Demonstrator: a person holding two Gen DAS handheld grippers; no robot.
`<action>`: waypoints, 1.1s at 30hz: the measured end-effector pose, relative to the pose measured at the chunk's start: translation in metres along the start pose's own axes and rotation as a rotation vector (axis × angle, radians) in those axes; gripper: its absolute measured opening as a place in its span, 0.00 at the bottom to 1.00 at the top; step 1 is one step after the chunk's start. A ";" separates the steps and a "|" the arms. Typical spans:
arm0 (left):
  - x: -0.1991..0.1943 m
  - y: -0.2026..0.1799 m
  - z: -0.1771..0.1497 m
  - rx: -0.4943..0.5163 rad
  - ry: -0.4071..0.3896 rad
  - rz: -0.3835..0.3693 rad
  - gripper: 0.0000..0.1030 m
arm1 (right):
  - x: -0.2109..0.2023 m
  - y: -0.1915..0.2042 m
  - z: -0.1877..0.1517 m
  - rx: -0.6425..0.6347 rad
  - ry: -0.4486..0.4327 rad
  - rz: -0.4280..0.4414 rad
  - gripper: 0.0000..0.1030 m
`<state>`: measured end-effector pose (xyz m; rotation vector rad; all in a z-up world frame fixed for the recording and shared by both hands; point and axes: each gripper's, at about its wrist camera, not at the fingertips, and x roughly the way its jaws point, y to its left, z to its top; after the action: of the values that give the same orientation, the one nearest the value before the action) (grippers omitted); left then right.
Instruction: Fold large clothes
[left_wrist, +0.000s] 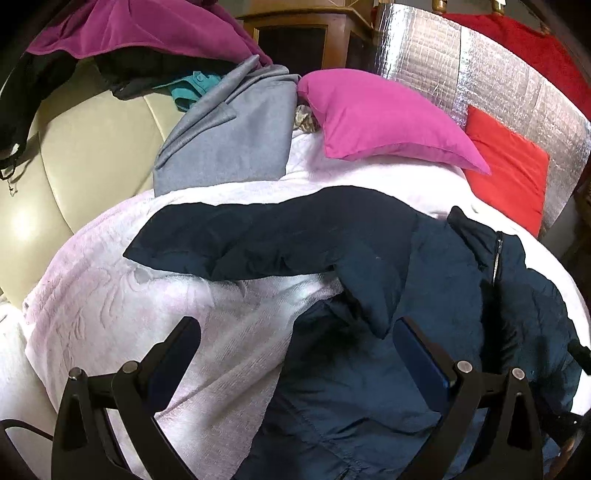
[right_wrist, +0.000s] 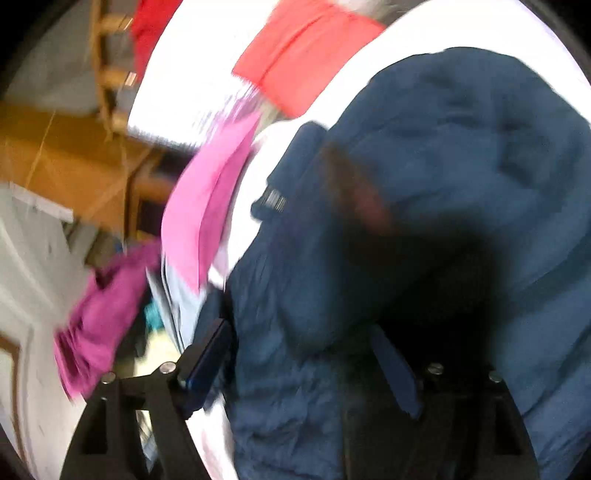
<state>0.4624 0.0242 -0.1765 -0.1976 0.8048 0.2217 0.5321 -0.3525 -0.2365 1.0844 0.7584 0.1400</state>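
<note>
A navy padded jacket (left_wrist: 369, 251) lies spread on a bed covered by a pale pink blanket (left_wrist: 110, 306). One sleeve (left_wrist: 236, 240) stretches out to the left across the blanket, while the body of the garment bunches toward the right, its collar and a silver zipper (left_wrist: 496, 258) showing near the far edge.

The left tool (left_wrist: 295, 354) hovers low over the jacket's lower part with its fingers spread wide — the left finger above bare blanket, the right finger (left_wrist: 421, 354) over the navy fabric. It grips nothing.

The right wrist view is heavily blurred. There the right tool (right_wrist: 303, 358) also stands spread apart, its left finger (right_wrist: 207, 362) at the jacket's edge and the other over the dark padded cloth (right_wrist: 461, 155); whether either finger touches the fabric cannot be told.

Behind the jacket, a magenta pillow (left_wrist: 380, 122) rests on the bed beside a red cushion (left_wrist: 509, 173), both against a silver quilted headboard (left_wrist: 436, 55). A grey garment (left_wrist: 229, 140) hangs over the far left edge of the bed, next to a cream leather seat (left_wrist: 85, 147) — more clothes, purple (left_wrist: 129, 29), black and teal, are heaped above it.
</note>
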 end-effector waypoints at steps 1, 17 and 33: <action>0.000 -0.001 0.000 0.003 -0.005 0.004 1.00 | 0.000 -0.006 0.006 0.030 0.004 0.001 0.80; 0.017 0.022 0.011 -0.081 0.006 0.097 1.00 | 0.038 0.150 -0.031 -0.383 0.168 0.326 0.79; 0.006 -0.010 0.011 -0.003 -0.061 -0.091 0.95 | -0.076 -0.006 0.057 -0.147 -0.339 -0.422 0.79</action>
<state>0.4770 0.0181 -0.1723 -0.2288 0.7337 0.1426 0.5092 -0.4321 -0.1907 0.7624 0.6422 -0.3351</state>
